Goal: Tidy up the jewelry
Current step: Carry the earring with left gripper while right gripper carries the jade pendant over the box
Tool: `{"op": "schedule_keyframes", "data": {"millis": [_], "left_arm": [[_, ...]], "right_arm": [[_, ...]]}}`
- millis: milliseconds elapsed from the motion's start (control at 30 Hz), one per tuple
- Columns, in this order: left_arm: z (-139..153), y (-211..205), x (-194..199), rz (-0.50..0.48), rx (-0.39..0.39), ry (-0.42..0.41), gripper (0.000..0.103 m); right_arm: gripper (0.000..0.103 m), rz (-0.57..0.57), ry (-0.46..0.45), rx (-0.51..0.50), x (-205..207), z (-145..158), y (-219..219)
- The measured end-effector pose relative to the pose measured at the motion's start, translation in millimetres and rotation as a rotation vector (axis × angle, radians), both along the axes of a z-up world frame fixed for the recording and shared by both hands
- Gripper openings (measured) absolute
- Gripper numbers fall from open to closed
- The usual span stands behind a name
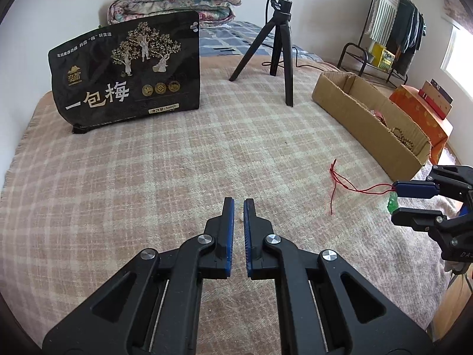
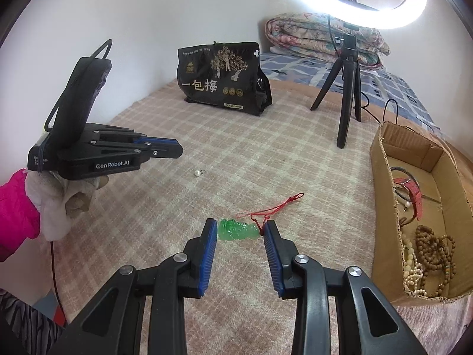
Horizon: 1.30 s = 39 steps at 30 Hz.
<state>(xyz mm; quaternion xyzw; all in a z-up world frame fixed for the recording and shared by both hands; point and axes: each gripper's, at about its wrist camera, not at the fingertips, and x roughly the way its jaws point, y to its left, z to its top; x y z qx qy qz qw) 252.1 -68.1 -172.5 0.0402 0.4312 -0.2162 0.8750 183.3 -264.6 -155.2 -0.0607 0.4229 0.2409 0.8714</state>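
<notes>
On the checked blanket that covers the bed, a small green pendant lies on its side, right between the fingertips of the right gripper. Its jaws stand wide apart, one blue pad on each side of the pendant, and neither looks to be pressing on it. A thin red cord runs from the pendant's right end and trails off across the blanket, away from the gripper.

Over to the left, the left gripper hangs above bare blanket with its jaws drawn narrow, only a slim gap between the blue pads and nothing in it. A gloved hand under a pink sleeve holds it, and white lettering on its side reads "GenRobot.AI". A tiny pearl earring lies on the blanket just beyond its tip, well apart from the pendant.

Along the right edge of the bed sits an open cardboard box with brown bead strands, a pearl string and a red strap inside.

At the back stands a black bag printed with trees and figures in gold and large white characters "一包梅"; a small label under them shows "500", and the finer print is too small for me to read. A black tripod carries a lit ring light.
</notes>
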Motion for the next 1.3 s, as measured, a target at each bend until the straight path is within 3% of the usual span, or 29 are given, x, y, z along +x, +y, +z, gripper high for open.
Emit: {"op": "schedule_keyframes", "data": {"millis": [67,133,167,200,500,700,800,1300], "left_arm": [[-4.8,-4.0,2.1,-0.026,-0.015,0.035,0.004],[-10.6,-8.9,3.1,-0.029,-0.01,0.055,0.015],[-13.5,-11.5,2.6,-0.028,-0.001,0.052,0.026],[-15.4,-13.5,1.7,-0.03,0.007,0.044,0.027],[-36.4,-23.5,11.7,-0.032,0.069,0.054,0.027],[-42.8,-23.3,15.0,-0.026,0.076,0.053,0.006],[-41.4,-23.0,14.0,-0.024,0.079,0.045,0.006],[26.3,-27.2,0.6,-0.024,-0.006,-0.058,0.006]], "right_arm": [[0.033,-0.002,0.003,0.002,0.5,-0.9,-0.1],[0.033,-0.003,0.007,0.008,1.1,-2.5,0.3],[0.033,-0.002,0.009,0.009,0.8,-2.9,0.9],[0.033,0.001,0.01,0.008,0.4,-3.5,1.6],[0.033,0.008,0.009,-0.004,-0.7,-3.7,2.2],[0.033,0.006,0.006,-0.007,-1.5,-2.1,1.6],[0.033,0.003,0.003,-0.007,-2.3,-0.8,0.7],[0.033,-0.05,-0.091,0.026,-18.9,50.4,-27.0]]}}
